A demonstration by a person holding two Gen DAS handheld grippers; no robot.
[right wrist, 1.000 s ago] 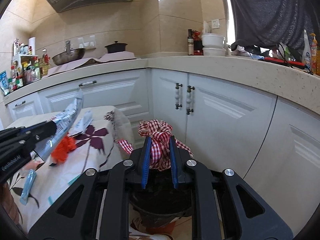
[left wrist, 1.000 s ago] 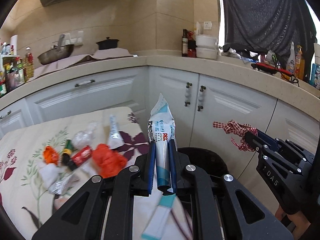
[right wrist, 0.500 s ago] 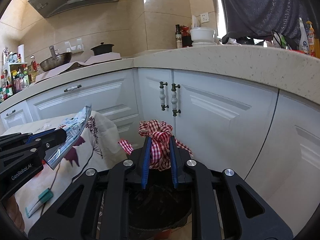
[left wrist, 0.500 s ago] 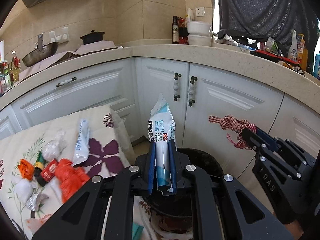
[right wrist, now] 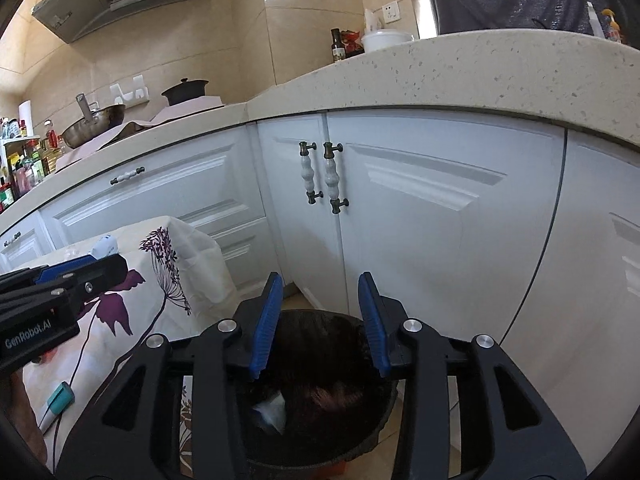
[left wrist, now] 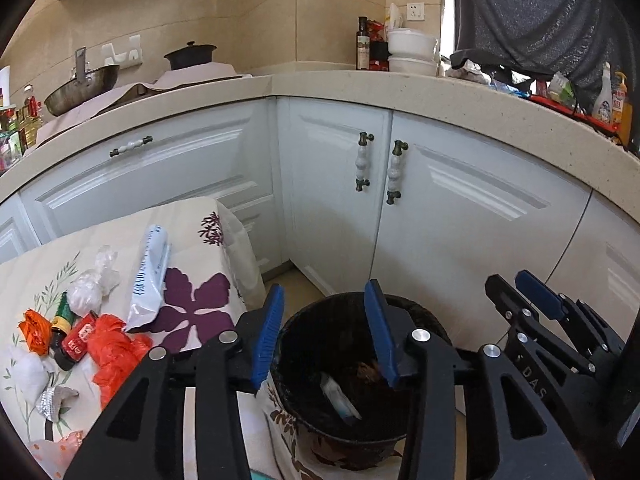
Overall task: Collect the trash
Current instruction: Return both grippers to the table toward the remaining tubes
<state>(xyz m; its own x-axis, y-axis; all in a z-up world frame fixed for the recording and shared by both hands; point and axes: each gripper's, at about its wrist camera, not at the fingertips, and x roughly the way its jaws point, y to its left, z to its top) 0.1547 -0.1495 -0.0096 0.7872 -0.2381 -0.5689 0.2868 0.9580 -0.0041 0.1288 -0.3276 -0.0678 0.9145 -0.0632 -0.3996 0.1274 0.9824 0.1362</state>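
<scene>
My left gripper [left wrist: 324, 286] hangs over the black trash bin [left wrist: 308, 344], its jaws opening with nothing between them. A white-and-blue wrapper [left wrist: 340, 398] lies inside the bin. My right gripper [right wrist: 320, 278] is over the same bin [right wrist: 312, 316], jaws also opening and empty; below it lie the wrapper [right wrist: 272, 408] and a reddish bundle [right wrist: 332, 396]. On the floral-cloth table [left wrist: 192, 300] to the left lie a white-blue pouch [left wrist: 150, 280], red plastic [left wrist: 114, 352], a small bottle [left wrist: 60, 318], a red packet [left wrist: 80, 340], an orange wrapper [left wrist: 34, 330] and foil [left wrist: 52, 398].
White corner cabinets [left wrist: 440, 208] under a beige counter [left wrist: 440, 96] stand close behind the bin. The right gripper [left wrist: 512, 280] shows at the right of the left wrist view, the left gripper [right wrist: 100, 266] at the left of the right wrist view. A teal-tipped stick [right wrist: 60, 398] lies near the table edge.
Both grippers moved from beside the table to above the bin and opened. The wrapper left the left jaws and the checkered cloth left the right jaws; the wrapper now lies in the bin.
</scene>
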